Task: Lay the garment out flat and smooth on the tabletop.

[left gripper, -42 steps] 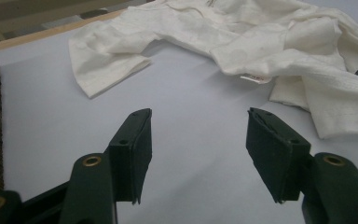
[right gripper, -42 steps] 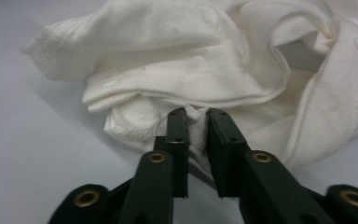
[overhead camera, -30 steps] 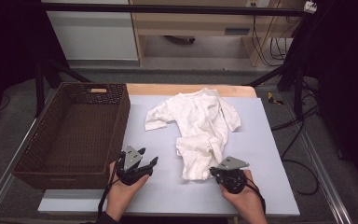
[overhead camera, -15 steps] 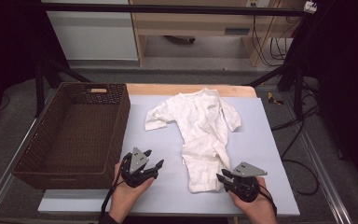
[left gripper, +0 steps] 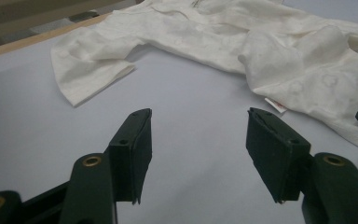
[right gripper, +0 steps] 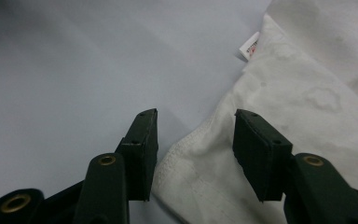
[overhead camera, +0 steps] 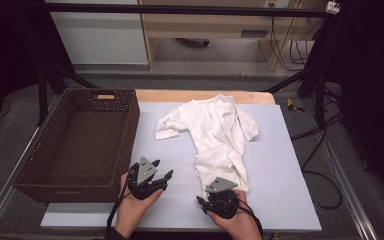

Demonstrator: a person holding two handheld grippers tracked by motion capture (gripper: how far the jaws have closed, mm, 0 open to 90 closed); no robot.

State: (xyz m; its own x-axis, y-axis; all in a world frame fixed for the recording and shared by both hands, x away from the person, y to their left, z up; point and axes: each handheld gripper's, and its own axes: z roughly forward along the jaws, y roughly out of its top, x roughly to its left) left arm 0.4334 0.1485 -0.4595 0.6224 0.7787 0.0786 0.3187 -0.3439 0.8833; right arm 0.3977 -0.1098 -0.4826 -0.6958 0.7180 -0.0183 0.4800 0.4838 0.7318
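A white baby garment (overhead camera: 219, 135) lies face-up on the pale tabletop (overhead camera: 290, 200), just right of centre, neck end toward the far edge, both short sleeves spread, lower end bunched and partly folded over itself toward the person. A small care label (right gripper: 249, 47) sticks out from the fold on its left side.

The right claw (overhead camera: 207, 204) sits at the garment's near hem. In the right gripper view its jaws stand moderately apart, straddling the stitched hem edge (right gripper: 186, 142); nothing is gripped yet. The left claw (overhead camera: 166, 177) rests over bare tabletop just left of the garment, jaws wide and empty, pointing toward the left sleeve (left gripper: 91, 74).

A brown wicker basket (overhead camera: 45, 185) stands at the left, overhanging the tabletop's edge, well apart from the garment.

Probable risks:
- If the right claw closes where it stands, it may catch only the top layer of the folded hem, so the garment would unfold or drag unevenly when lifted.
- The hem lies flat against the tabletop; the lower jaw may slide over the cloth instead of under it, pushing the fabric into a further bunch.
- The left claw has no cloth between its jaws; closing here would take nothing, leaving the garment hanging from one corner.
- A one-sided lift toward the basket could snag a trailing sleeve on the wicker rim.
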